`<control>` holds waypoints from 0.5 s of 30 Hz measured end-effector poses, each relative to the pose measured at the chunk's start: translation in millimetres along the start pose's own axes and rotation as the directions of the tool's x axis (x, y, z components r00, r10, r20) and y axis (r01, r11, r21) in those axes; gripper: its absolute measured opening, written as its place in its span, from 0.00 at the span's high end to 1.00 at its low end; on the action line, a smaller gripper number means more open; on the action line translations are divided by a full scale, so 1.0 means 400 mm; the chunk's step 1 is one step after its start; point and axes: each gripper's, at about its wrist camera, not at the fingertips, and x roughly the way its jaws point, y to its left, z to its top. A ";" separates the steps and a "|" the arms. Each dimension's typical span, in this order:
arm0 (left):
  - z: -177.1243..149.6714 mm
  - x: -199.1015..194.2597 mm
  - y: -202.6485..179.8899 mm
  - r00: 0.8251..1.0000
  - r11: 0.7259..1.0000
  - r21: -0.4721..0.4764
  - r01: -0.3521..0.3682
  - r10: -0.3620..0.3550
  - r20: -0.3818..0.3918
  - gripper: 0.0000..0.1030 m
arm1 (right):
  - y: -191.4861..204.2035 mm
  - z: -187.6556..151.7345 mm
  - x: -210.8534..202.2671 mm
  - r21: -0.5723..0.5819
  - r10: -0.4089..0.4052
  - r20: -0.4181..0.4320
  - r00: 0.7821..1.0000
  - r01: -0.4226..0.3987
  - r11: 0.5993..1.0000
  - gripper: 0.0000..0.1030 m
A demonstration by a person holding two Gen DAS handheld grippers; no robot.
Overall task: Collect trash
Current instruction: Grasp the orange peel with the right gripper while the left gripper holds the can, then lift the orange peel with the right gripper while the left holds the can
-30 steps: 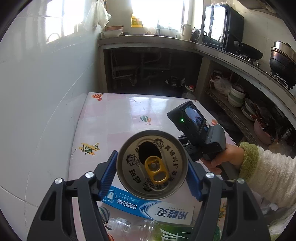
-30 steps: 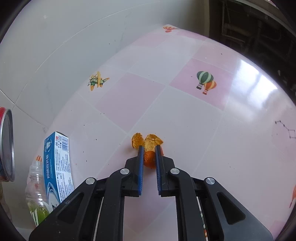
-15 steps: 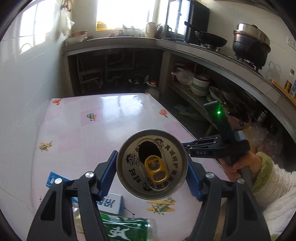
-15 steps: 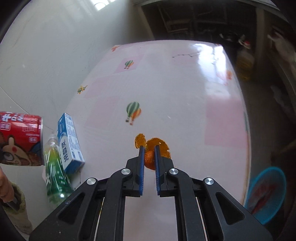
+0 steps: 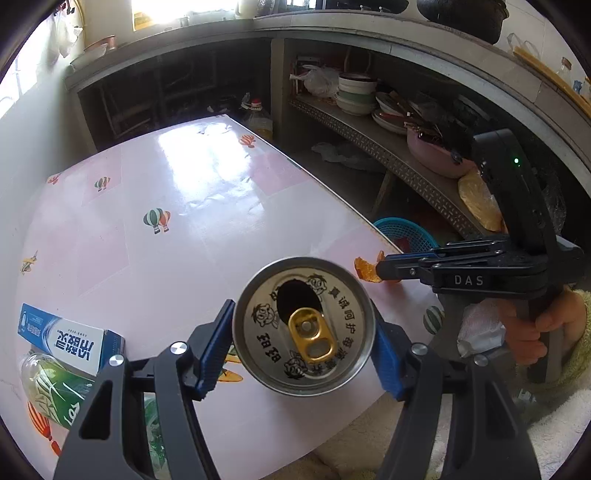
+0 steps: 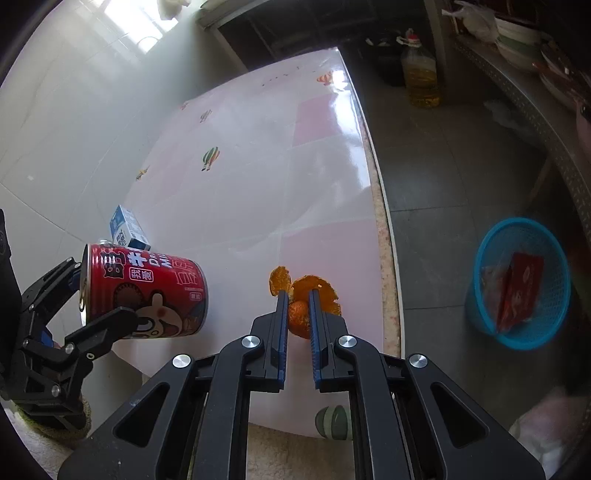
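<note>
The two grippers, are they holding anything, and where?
Left gripper squeezes the red can by its sides, near the top rim. Right gripper pinches the orange peel at its middle.

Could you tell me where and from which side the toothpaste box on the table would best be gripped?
Probably across its two long side faces, near mid-length, coming down from above. The toothpaste box is a long slim carton lying flat on the table, its broad printed face up. Its near end rests against the plastic bottle, so the free far half looks easier for the jaws.

White tiled wall (image 6: 66,122), grey floor (image 6: 443,173), concrete counter (image 5: 369,33) with shelves, bright window (image 5: 177,9)
</note>
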 end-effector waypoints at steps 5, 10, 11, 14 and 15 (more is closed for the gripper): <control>-0.006 0.020 -0.021 1.000 0.999 0.030 -0.028 0.027 0.009 0.36 | -0.009 0.002 -0.002 0.018 0.001 0.002 1.000 -0.001 1.000 0.91; -0.005 0.033 -0.028 0.999 0.999 0.023 -0.033 0.033 0.008 0.36 | -0.003 -0.005 -0.004 0.002 -0.022 0.020 1.000 0.022 1.000 0.90; -0.005 0.034 -0.028 0.999 0.999 0.020 -0.034 0.034 0.009 0.36 | -0.004 -0.009 -0.004 0.002 -0.022 0.024 0.999 0.022 1.000 0.90; -0.007 0.029 -0.024 0.999 0.999 0.010 -0.037 0.037 0.008 0.36 | -0.005 -0.017 -0.008 0.003 -0.016 0.031 0.999 0.016 1.000 0.90; -0.007 0.029 -0.024 0.999 0.999 0.007 -0.039 0.039 0.008 0.36 | -0.007 -0.019 -0.007 0.005 -0.012 0.031 0.999 0.012 1.000 0.90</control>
